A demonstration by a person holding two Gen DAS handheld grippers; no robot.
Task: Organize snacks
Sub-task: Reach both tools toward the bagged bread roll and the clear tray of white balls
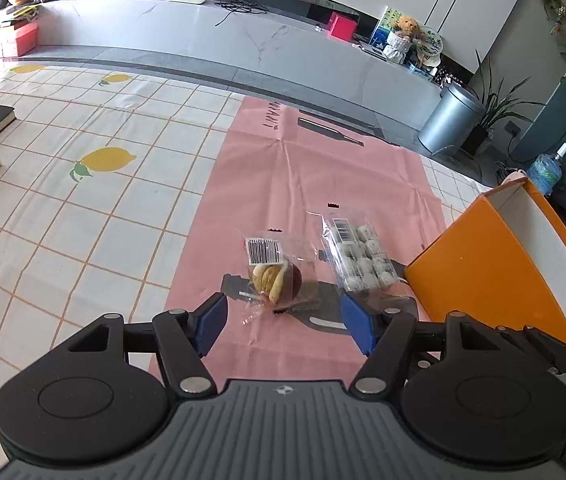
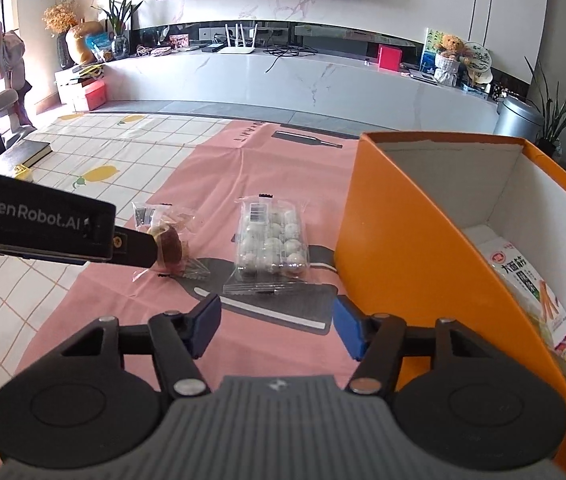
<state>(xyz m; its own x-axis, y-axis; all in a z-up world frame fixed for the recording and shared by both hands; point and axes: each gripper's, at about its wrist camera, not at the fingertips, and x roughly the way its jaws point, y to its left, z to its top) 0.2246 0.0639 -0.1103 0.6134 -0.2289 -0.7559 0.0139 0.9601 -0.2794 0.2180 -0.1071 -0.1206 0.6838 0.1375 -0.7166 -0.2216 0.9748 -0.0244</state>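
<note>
Two snack packets are seen on the pink mat at the counter's right edge, beside the orange box [image 2: 403, 248]; the left tongs [image 1: 285, 322] are spread before the date packet [image 1: 273, 276], the right tongs [image 2: 277, 324] spread, empty, before the candy tray [image 2: 269, 244]; slippery film could be pushed away rather than pinched.

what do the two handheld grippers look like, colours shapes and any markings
Both the left gripper and right gripper have black linkage arms with silver pivot pins, round black side discs, blue rectangular fingertip pads and a ribbed grey centre body. The left one's side reads GenRobot.AI in white.
</note>
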